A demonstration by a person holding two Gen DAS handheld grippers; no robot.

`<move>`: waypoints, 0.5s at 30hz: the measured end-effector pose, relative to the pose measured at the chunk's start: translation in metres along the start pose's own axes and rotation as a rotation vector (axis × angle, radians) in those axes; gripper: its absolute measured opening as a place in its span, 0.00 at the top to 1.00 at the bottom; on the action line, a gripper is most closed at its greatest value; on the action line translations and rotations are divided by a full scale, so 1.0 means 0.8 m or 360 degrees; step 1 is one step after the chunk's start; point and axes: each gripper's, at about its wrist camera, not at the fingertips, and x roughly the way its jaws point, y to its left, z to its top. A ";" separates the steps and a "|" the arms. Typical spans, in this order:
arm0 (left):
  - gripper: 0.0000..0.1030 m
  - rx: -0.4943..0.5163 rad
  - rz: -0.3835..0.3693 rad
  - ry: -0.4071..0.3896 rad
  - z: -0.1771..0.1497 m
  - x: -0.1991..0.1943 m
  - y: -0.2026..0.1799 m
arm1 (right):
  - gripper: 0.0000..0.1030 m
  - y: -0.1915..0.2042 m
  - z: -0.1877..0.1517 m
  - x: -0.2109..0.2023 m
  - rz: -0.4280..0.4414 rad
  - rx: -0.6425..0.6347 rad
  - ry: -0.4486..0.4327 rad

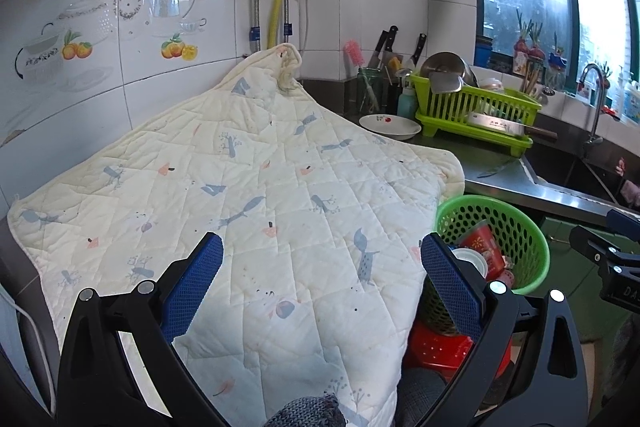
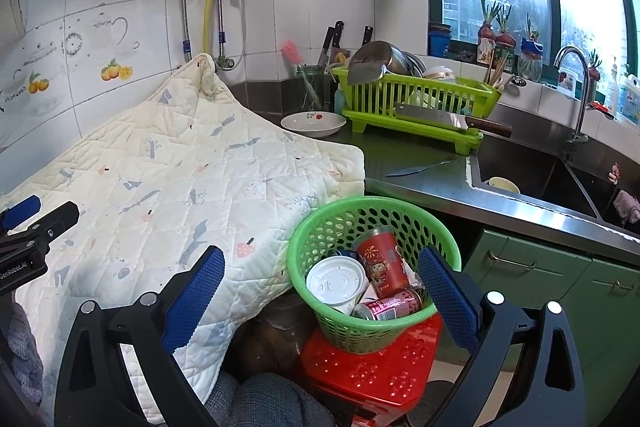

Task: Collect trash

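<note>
A: Where's the trash?
B: In the green basket (image 2: 374,323) — a red paper cup (image 2: 382,259), a white lidded cup (image 2: 338,281) and a pink can (image 2: 390,307) lying on its side, all touching. The basket stands on a red stool (image 2: 376,371), just beside the hanging edge of a quilted cloth (image 2: 168,187).

A: And the claws?
B: The right gripper (image 2: 320,291) is spread wide, holding nothing; the basket sits between its blue pads (image 2: 448,291). The left gripper (image 1: 322,281) is likewise released, empty, over the cloth (image 1: 260,195), with the basket (image 1: 516,227) just behind its right finger.

A: Beyond that?
B: A steel counter (image 2: 420,171) with a white plate (image 2: 313,123), a lime dish rack (image 2: 416,99) with a cleaver (image 2: 436,117) resting on it — then the sink (image 2: 528,167) and faucet (image 2: 576,83).
</note>
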 end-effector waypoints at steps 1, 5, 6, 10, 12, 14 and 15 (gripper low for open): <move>0.05 -0.0002 -0.0002 -0.0003 0.000 -0.001 0.001 | 0.09 0.000 0.000 -0.001 -0.0004 0.0000 -0.0003; 0.05 -0.0001 -0.0010 -0.0008 -0.001 -0.004 0.000 | 0.09 0.001 0.000 -0.006 0.0000 0.0003 -0.0015; 0.05 -0.0001 -0.0008 -0.0011 -0.001 -0.005 0.000 | 0.09 0.002 -0.001 -0.007 -0.0003 0.0000 -0.0017; 0.05 0.0001 -0.0013 -0.0014 -0.001 -0.007 0.000 | 0.09 0.003 -0.001 -0.009 0.0004 0.0001 -0.0020; 0.05 0.0004 -0.0017 -0.0014 -0.001 -0.007 -0.001 | 0.09 0.002 -0.001 -0.008 0.0005 0.0003 -0.0017; 0.05 0.0010 -0.0018 -0.0015 0.000 -0.008 -0.002 | 0.09 0.004 -0.001 -0.010 0.0006 0.0004 -0.0017; 0.05 0.0013 -0.0020 -0.0013 0.000 -0.008 -0.002 | 0.09 0.003 -0.001 -0.010 0.0008 0.0003 -0.0017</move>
